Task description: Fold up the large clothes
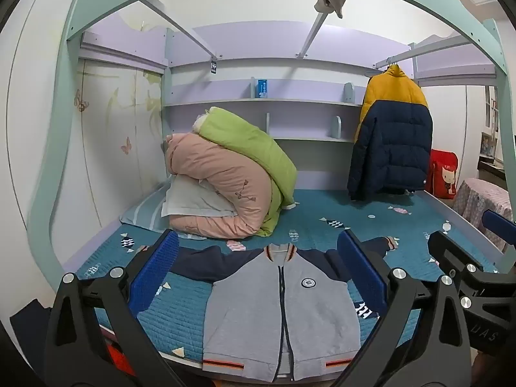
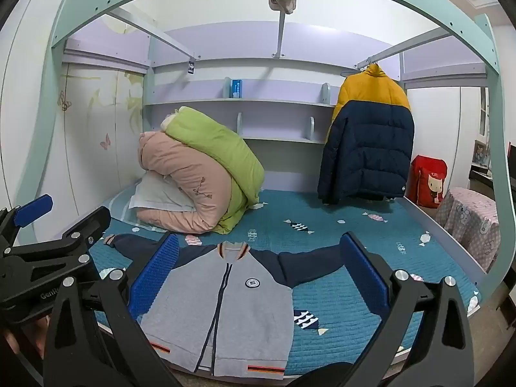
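A grey zip jacket (image 1: pixel 283 316) with navy sleeves lies flat and face up on the teal bed sheet (image 1: pixel 180 319), its hem at the near edge of the bed. My left gripper (image 1: pixel 258 245) hovers open above the near edge, its blue pads (image 1: pixel 154 274) framing the jacket's chest with nothing between them. In the right wrist view the same jacket (image 2: pixel 219 309) lies slightly left of centre. My right gripper (image 2: pixel 259 242) is open over it and holds nothing. Each gripper shows in the other's view: the right gripper (image 1: pixel 467 232) at the right edge, the left gripper (image 2: pixel 61 217) at the left edge.
Folded pink and green quilts (image 1: pixel 225 187) on a pillow fill the back left of the bed. A yellow and navy puffer coat (image 1: pixel 390 135) hangs at the back right beside a red bag (image 1: pixel 443 174). A cloth-covered stool (image 2: pixel 471 222) stands right of the bed. The frame arches overhead.
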Demonstrator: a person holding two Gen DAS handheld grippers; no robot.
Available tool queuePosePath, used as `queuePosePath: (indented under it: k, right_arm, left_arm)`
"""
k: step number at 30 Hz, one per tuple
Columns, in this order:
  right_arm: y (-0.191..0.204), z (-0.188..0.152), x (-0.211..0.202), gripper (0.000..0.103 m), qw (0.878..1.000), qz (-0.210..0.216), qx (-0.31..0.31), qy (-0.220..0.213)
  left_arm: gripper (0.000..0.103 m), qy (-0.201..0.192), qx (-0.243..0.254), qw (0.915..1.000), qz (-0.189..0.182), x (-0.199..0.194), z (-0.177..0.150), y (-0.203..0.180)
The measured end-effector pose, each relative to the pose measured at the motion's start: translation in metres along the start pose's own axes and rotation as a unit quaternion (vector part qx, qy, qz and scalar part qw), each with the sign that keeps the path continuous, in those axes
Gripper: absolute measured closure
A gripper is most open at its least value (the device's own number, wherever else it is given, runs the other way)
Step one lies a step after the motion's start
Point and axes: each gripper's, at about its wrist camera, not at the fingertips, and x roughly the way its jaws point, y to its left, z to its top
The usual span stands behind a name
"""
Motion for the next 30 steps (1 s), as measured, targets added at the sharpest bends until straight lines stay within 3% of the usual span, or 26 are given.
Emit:
queuePosePath:
  k: [30]
  right_arm:
    - [0.0047, -0.0017, 0.0036, 0.007, 1.0, -0.001, -0.004, -0.009]
  left_arm:
    - [0.005, -0.012, 0.003, 0.9998, 0.013, -0.0008, 0.001, 0.0]
